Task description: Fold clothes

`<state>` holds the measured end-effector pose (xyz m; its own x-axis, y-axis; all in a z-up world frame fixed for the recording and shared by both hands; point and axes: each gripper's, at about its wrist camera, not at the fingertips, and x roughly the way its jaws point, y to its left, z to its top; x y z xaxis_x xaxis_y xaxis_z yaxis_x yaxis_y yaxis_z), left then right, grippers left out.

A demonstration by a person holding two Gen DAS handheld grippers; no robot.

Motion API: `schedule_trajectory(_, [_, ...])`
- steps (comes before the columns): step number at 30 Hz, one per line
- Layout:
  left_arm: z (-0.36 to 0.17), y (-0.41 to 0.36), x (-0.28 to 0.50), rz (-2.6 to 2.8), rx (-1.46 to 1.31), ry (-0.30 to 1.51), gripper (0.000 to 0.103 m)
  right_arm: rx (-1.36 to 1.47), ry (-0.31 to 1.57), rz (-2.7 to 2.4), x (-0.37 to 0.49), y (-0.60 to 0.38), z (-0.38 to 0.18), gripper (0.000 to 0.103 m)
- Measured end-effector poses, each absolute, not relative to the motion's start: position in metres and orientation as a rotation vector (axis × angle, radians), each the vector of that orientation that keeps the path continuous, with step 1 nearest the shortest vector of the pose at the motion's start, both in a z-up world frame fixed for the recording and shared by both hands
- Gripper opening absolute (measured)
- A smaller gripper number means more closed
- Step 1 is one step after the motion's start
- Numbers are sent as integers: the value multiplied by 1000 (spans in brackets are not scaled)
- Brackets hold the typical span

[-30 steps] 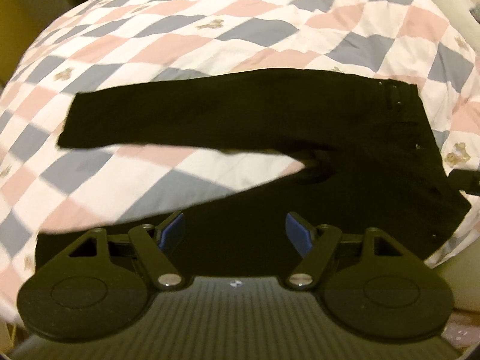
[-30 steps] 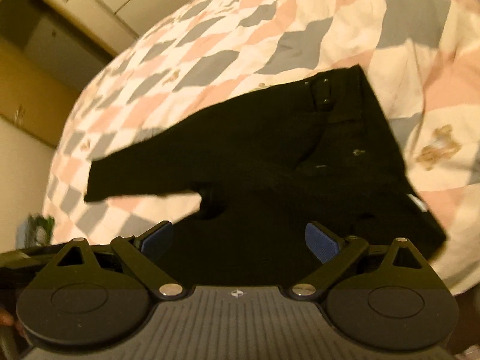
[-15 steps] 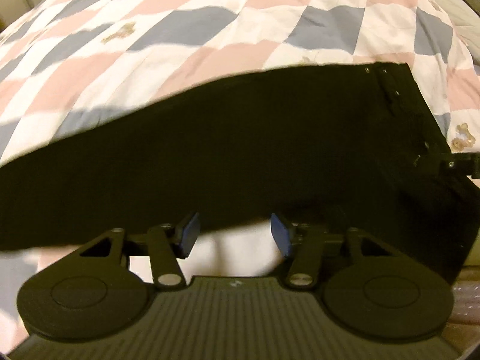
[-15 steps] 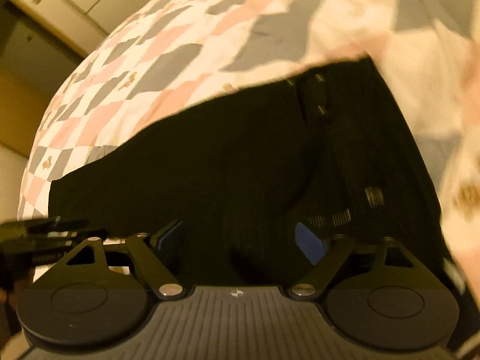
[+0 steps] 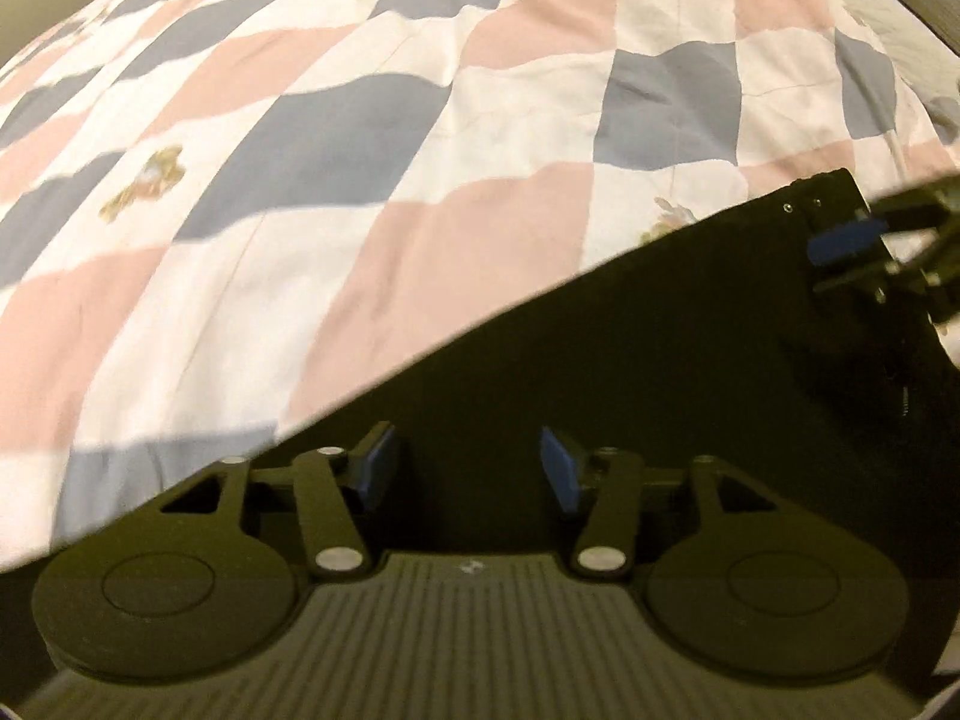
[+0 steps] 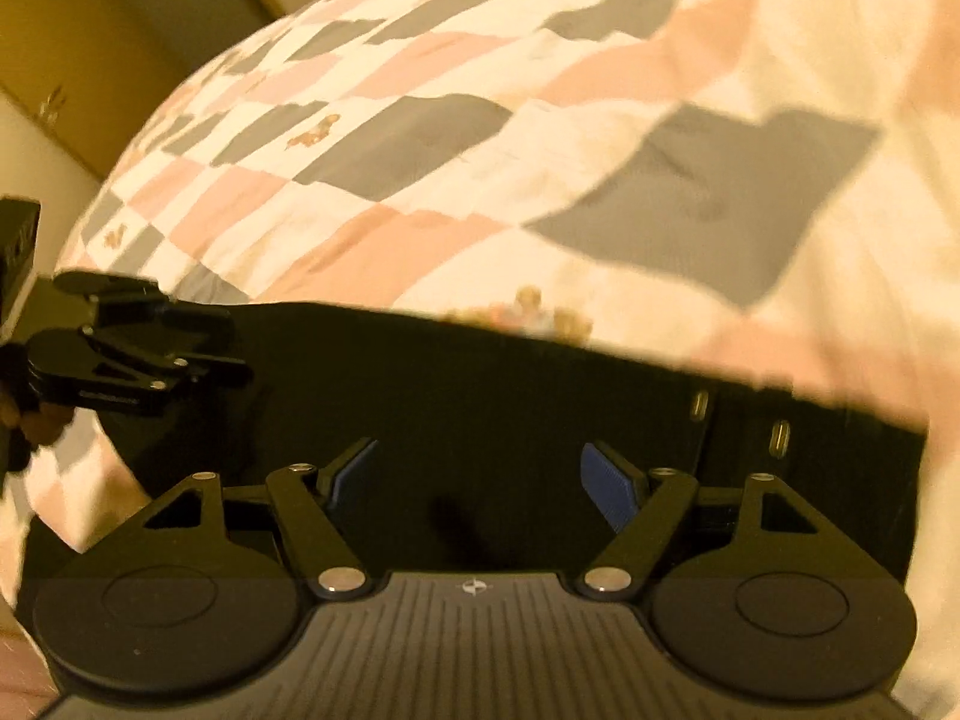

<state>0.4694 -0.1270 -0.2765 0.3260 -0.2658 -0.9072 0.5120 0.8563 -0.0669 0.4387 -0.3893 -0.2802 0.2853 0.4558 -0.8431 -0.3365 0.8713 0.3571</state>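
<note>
Black trousers (image 5: 690,360) lie flat on the checked quilt (image 5: 420,150), waistband to the right with small rivets. My left gripper (image 5: 468,471) hovers low over the trouser fabric, its blue pads apart with only dark cloth seen beyond them. In the right wrist view the trousers (image 6: 510,396) stretch across the frame, metal fittings near the waistband. My right gripper (image 6: 480,477) is open just above that cloth. One of its blue pads (image 5: 843,243) shows at the waistband corner in the left wrist view. The left gripper (image 6: 237,348) appears at the trousers' left end.
The pink, grey and white quilt (image 6: 540,180) covers the bed on all sides of the trousers. Wooden cupboard doors (image 6: 90,30) stand beyond the bed's far left corner. A hand (image 6: 33,420) holds the left gripper.
Both grippers have come down and in close to the trousers, which now fill the lower part of each view. The left gripper's jaws have narrowed; the right stays wide.
</note>
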Motion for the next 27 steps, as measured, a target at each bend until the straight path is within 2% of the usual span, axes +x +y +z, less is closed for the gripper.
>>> schedule_trajectory(9, [-290,-104,510,-621,305,1162,65,-1,1253,664,488,-390,-302,80])
schedule_trajectory(17, [-318,-100,534,-809,340,1287,66,-80,1330,784,528,-392,-321,80])
schedule_trajectory(18, [-320,-101,536,-830,345,1302,64,-78,1338,799,530,-392,-322,80])
schedule_trajectory(20, [-324,-102,540,-869,358,1326,53,-80,1359,831,534,-391,-323,67])
schedule_trajectory(21, [-325,-105,540,-885,376,1332,44,-81,1370,847,536,-391,-324,50])
schedule_trajectory(22, [-324,-108,538,-896,403,1332,39,-87,1377,861,537,-390,-323,39])
schedule_trajectory(23, [-322,-111,536,-898,435,1325,36,-108,1371,867,535,-389,-321,37])
schedule_trajectory(24, [-320,-114,533,-900,467,1318,30,-127,1363,870,534,-388,-317,31])
schedule_trajectory(25, [-318,-117,529,-898,498,1308,20,-141,1346,865,530,-387,-312,28])
schedule_trajectory(27, [-310,-117,518,-873,547,1266,8,-170,1310,854,523,-386,-301,25])
